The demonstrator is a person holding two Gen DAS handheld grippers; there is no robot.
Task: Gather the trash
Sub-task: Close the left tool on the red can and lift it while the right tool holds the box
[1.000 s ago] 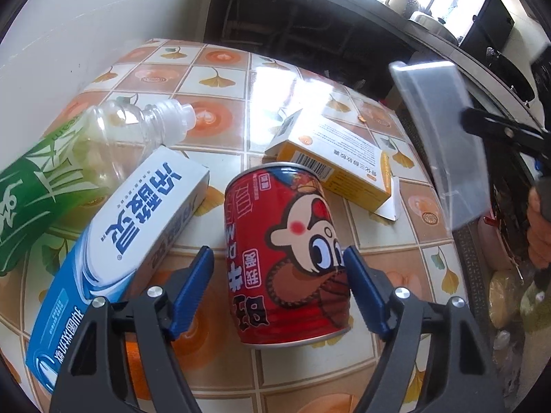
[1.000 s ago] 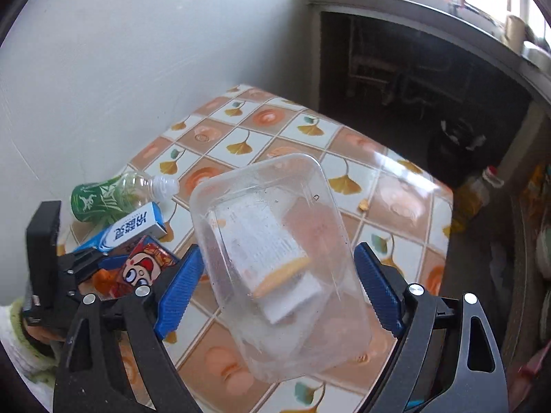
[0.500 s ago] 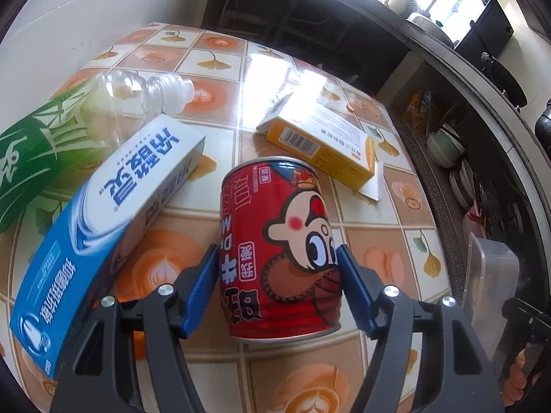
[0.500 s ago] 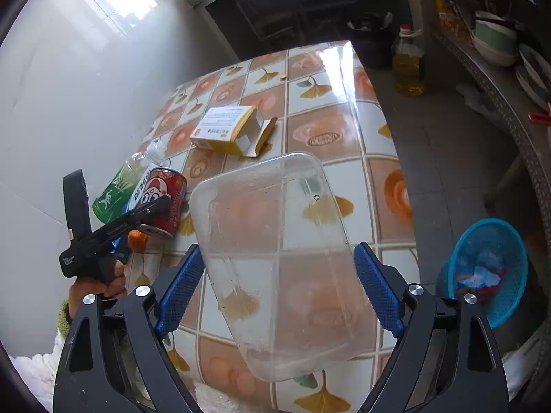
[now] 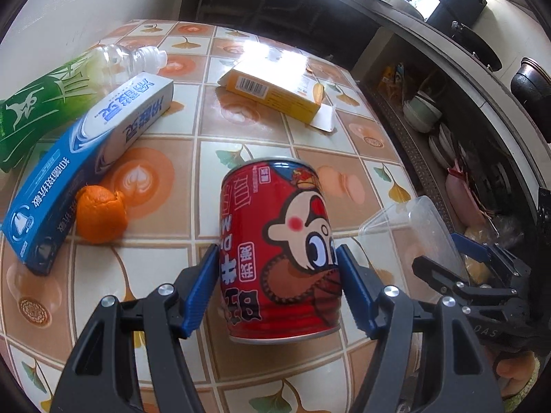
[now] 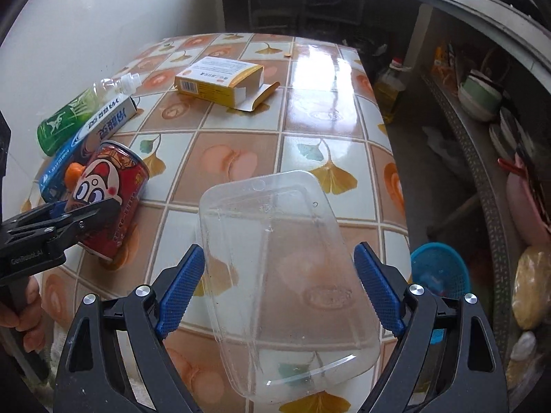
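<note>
Along the left edge of the tiled table [image 6: 310, 110], a green-labelled plastic bottle [image 5: 51, 99] is lying on its side against the wall, and a blue and white toothpaste box [image 5: 86, 158] is lying just beside it. A piece of orange peel [image 5: 100, 215] is sitting right against the near end of that box.

Next comes the red can [image 5: 279, 254] with the cartoon face; I am holding it in my left gripper [image 5: 279, 287], with both blue pads pressing on its sides near the bottom. The can is tilting a little, and I cannot tell whether its base is touching the tiles.

Further back, towards the middle of the table, a yellow carton [image 6: 218, 81] is lying flat with its end flap open (well apart from everything else).

To the right, my right gripper [image 6: 279, 290] is spread wide around a clear plastic container [image 6: 282, 272], which is sitting between the pads above the near edge of the table; the left pad is touching its side, but I cannot tell whether the right pad is pressing on it.

Past the table's right edge, down on the floor, a blue basket [image 6: 439, 270] is standing with some scraps in it.
</note>
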